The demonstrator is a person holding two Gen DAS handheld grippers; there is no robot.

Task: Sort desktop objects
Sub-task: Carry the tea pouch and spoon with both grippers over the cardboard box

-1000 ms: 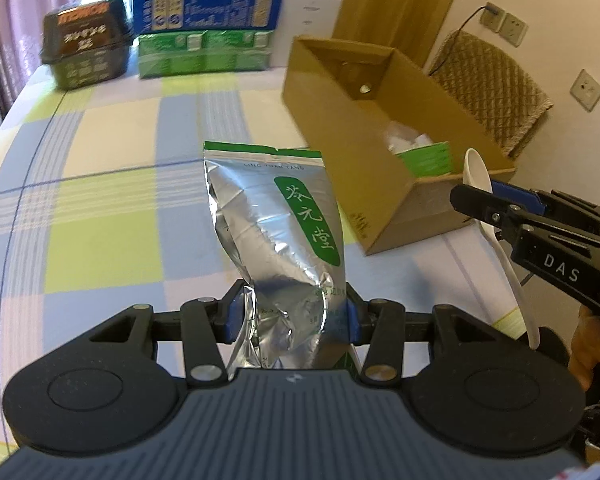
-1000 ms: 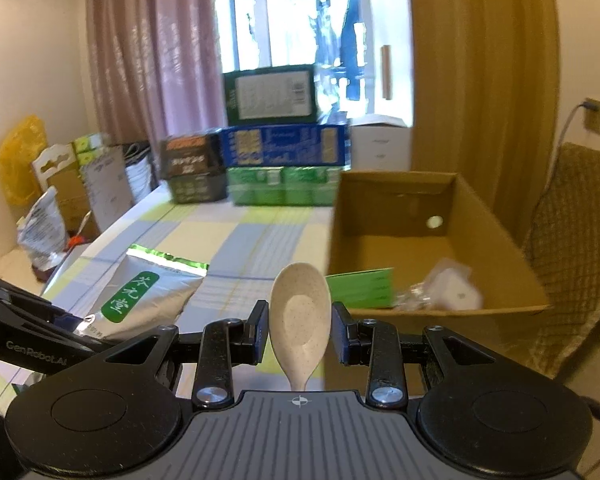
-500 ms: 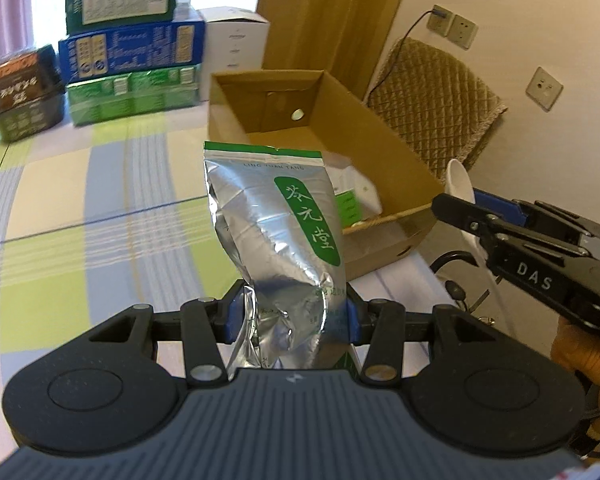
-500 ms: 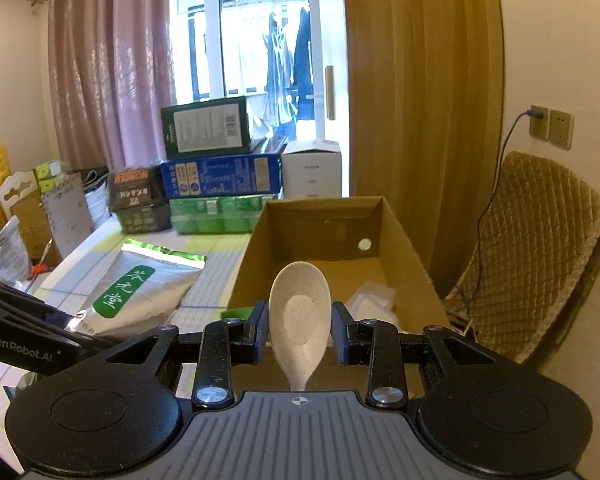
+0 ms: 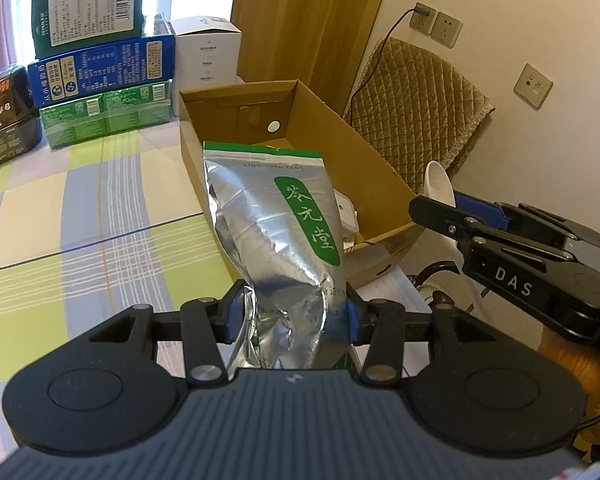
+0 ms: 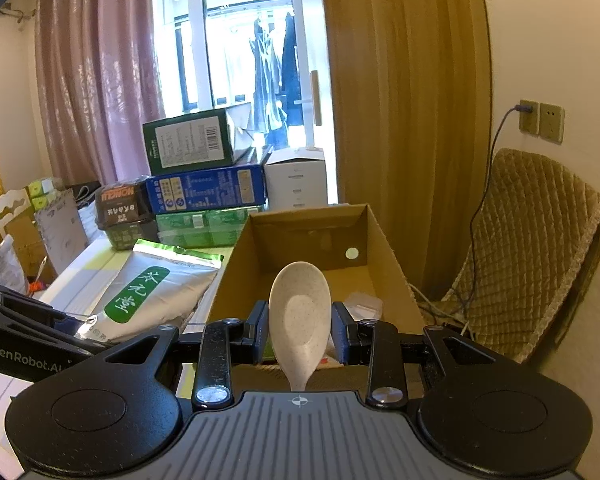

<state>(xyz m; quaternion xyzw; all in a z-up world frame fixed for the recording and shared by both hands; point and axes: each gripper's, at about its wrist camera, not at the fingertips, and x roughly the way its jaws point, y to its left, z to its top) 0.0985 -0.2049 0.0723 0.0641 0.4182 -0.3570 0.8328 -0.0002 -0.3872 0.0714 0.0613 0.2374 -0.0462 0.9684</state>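
Both tools nearer cardboard box (image 5: 352, 160), left tool (image 5: 290, 316) clamping upright foil pouch (image 5: 276, 236), right tool (image 6: 300, 332) clamping spoon (image 6: 300, 316) bowl-up

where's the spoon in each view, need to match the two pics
Left wrist: the spoon is at the right edge, its bowl poking up from the right tongs, beside the box.
Right wrist: the spoon is low in the centre, gripped between the tongs, in front of the box.
Shared landmark: the box's far wall with its round hole.
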